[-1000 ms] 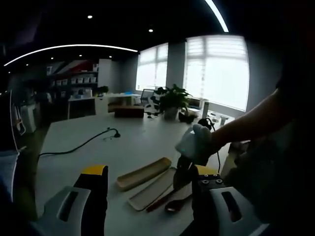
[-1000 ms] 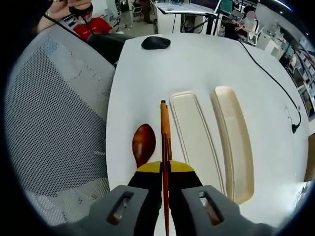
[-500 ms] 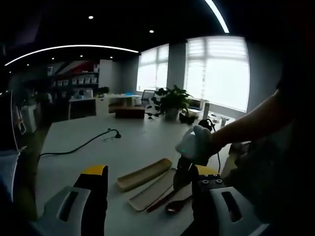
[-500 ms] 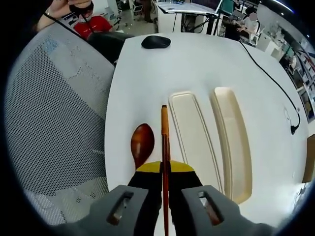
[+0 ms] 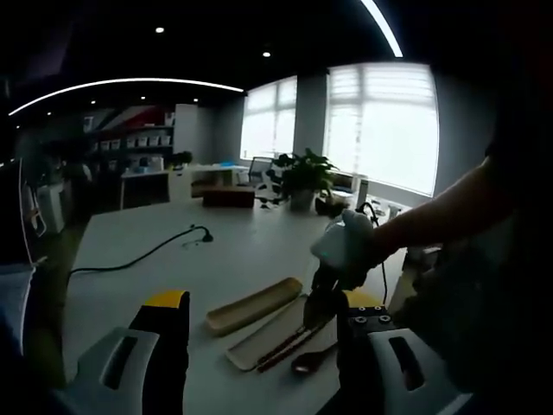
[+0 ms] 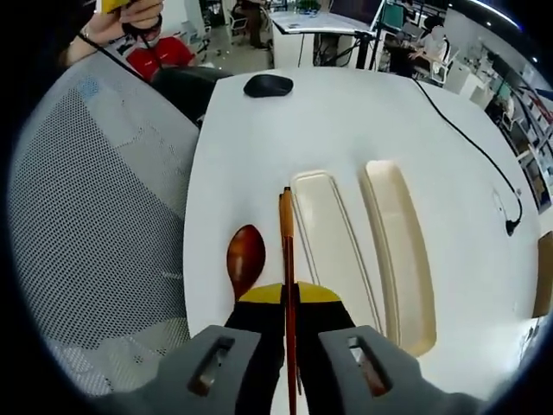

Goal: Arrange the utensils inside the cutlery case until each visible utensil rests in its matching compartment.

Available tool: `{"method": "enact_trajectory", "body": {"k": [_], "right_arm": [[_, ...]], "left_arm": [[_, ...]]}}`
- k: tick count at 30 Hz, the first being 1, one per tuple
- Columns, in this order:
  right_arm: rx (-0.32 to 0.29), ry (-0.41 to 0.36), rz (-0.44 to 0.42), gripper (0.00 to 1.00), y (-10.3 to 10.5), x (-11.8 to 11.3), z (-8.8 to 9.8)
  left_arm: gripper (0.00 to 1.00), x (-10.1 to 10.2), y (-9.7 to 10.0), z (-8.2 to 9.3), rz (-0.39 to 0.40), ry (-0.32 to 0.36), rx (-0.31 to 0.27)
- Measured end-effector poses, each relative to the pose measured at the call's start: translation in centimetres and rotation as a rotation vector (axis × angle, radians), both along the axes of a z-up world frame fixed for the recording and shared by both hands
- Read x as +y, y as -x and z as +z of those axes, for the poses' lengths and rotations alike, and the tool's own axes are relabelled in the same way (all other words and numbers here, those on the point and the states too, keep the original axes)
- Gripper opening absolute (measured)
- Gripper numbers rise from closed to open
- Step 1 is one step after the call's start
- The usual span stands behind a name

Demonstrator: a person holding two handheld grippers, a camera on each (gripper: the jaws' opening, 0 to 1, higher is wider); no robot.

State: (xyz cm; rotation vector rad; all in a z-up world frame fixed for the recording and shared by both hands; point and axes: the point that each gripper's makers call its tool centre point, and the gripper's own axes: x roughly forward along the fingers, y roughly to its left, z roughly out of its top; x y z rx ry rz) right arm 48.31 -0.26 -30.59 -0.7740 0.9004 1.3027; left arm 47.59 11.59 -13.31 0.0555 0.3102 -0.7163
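The right gripper [image 6: 289, 298] clamps a pair of reddish-brown wooden chopsticks [image 6: 287, 251] pointing straight ahead. Just left of its jaws a dark wooden spoon [image 6: 245, 258] lies on the white table [image 6: 346, 121]; right of them lie two shallow cream oblong trays [image 6: 327, 229]. The left gripper [image 5: 259, 311] hangs with jaws spread wide, holding nothing.

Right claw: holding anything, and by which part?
Yes. The right claw is shut on the chopsticks, gripped partway along their length; the tips point out over the table.

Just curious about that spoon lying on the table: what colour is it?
The spoon is glossy reddish brown, clearest in the right gripper view.
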Motion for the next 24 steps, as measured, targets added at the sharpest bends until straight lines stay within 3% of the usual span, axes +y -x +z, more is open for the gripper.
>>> {"method": "enact_trajectory", "body": {"k": [24], "right_arm": [[-0.085,-0.038,-0.073,0.0,-4.9,-0.6,2.4]], "left_arm": [[0.71,0.0,0.0,-0.1,-0.002,-0.002,0.003]]}}
